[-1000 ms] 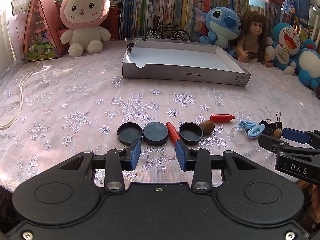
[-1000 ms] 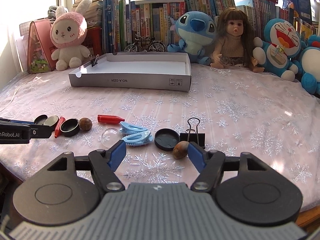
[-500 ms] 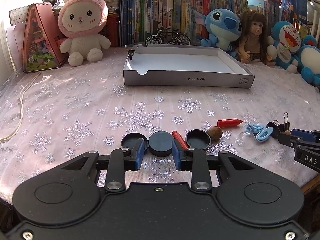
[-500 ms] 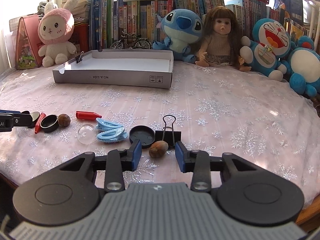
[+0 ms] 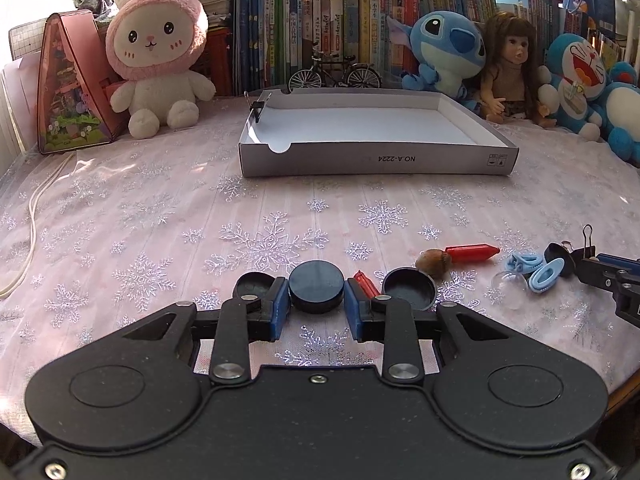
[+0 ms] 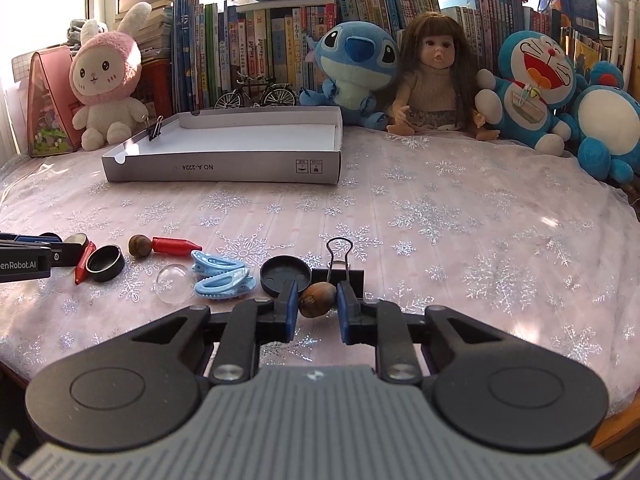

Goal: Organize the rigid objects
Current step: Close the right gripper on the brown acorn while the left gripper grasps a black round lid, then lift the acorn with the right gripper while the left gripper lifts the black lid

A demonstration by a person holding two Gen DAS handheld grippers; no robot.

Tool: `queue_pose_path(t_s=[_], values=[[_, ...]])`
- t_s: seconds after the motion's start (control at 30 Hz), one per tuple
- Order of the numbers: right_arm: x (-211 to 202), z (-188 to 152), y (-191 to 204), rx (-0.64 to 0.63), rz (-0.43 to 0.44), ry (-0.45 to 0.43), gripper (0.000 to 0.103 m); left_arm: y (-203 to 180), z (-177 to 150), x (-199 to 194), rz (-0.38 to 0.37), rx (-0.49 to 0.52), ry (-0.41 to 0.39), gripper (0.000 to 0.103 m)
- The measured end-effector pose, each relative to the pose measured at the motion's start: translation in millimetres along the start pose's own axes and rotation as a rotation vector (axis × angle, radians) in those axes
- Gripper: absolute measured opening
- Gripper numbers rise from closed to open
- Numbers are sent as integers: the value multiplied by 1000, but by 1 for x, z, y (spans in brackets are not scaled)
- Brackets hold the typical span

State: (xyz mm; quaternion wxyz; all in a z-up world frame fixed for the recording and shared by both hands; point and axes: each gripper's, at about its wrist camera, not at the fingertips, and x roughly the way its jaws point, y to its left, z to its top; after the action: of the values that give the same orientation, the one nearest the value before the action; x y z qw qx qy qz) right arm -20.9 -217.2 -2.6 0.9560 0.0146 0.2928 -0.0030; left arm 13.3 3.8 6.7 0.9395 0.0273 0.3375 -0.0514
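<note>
Left claw [image 5: 316,307] is clenched on the black round lid [image 5: 316,287], low on the table [image 5: 160,208]. Right claw [image 6: 318,307] has just been closing and now pinches the brown nut [image 6: 317,299] between its pads. The white tray [image 5: 376,160] lies straight ahead of the left claw, well apart; from the right claw it sits ahead and to the left.

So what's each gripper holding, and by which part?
Left gripper clamps the black disc by its sides; right gripper pinches the brown nut across its middle.
</note>
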Motion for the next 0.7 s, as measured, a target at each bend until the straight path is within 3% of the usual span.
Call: queue_pose_path(t_s=[0.13, 0.23, 0.43, 0.7], values=[[-1, 1, 1, -6, 1, -4, 25, -2, 0, 4, 20, 17, -8, 37], [-1, 2, 2, -8, 2, -1, 25, -3, 0, 6, 30, 27, -17, 37], [-2, 4, 1, -3, 5, -6, 25, 1, 3, 4, 23, -6, -22, 23], [-1, 12, -1, 19, 18, -10, 25, 3, 10, 12, 30, 4, -5, 23]])
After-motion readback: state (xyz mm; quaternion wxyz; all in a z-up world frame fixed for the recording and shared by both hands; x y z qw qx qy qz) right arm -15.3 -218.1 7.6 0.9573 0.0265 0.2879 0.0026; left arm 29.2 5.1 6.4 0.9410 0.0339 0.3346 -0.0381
